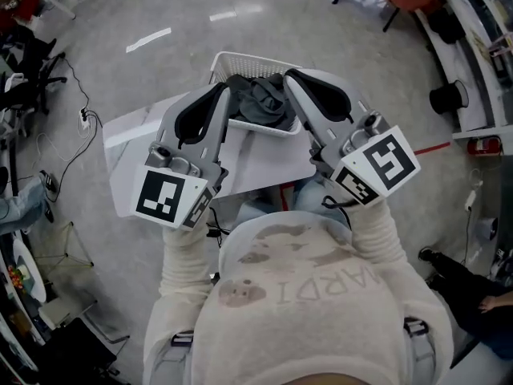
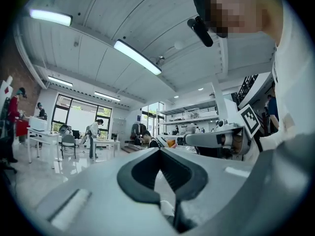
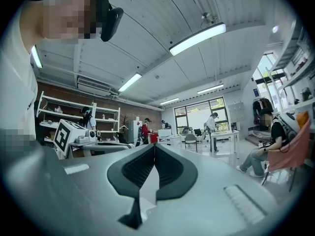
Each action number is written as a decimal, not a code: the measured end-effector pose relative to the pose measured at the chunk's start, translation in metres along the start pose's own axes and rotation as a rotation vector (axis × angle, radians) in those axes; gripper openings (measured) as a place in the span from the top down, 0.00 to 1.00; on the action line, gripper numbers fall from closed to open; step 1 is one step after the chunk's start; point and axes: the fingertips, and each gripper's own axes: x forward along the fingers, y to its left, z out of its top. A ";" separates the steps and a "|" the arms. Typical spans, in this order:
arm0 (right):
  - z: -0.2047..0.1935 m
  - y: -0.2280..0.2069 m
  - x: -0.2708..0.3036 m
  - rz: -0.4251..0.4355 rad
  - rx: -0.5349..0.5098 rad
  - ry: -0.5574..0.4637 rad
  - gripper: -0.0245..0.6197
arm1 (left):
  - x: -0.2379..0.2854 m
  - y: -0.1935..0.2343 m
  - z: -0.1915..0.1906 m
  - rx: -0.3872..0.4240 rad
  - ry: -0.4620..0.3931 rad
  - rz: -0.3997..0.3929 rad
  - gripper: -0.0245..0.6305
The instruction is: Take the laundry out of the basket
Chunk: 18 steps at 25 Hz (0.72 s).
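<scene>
Person in a fuzzy cream sweater (image 1: pixel 304 295) standing at a small white table (image 1: pixel 264 163), 1 grey 2-jaw gripper in each hand. Left gripper (image 1: pixel 223 93) has its jaws pressed together on nothing. Right gripper (image 1: pixel 290 77) is the same deal, tips meeting with only air between. Both are held up above the white plastic lattice basket (image 1: pixel 240 58) at the table's far side. The heap of dark grey laundry (image 1: pixel 260 103) sits inside it, so I'd say 0 items are out. Whole job's left: open up, reach in, grab.

Only the person's sweater (image 1: pixel 321 283) bears readable print: the large letters "ARDI", upside down from the head view.
</scene>
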 end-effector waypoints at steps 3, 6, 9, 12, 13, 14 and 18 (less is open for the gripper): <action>-0.001 -0.019 0.008 0.051 0.003 0.017 0.91 | 0.017 -0.001 -0.001 0.001 0.012 0.040 0.96; -0.007 -0.041 0.019 0.118 0.001 0.047 0.90 | 0.037 0.002 -0.004 0.004 0.020 0.091 0.96; -0.013 -0.065 0.034 0.186 0.001 0.070 0.90 | 0.057 0.007 -0.006 0.002 0.015 0.136 0.96; -0.019 -0.088 0.048 0.264 0.005 0.094 0.89 | 0.074 0.012 -0.009 0.012 0.024 0.200 0.96; -0.022 -0.095 0.051 0.292 0.007 0.104 0.89 | 0.080 0.013 -0.010 0.014 0.028 0.224 0.96; -0.026 -0.102 0.053 0.319 0.007 0.113 0.88 | 0.086 0.013 -0.012 0.016 0.031 0.248 0.96; -0.043 -0.114 0.069 0.432 -0.014 0.161 0.84 | 0.091 0.017 -0.016 0.016 0.034 0.348 0.96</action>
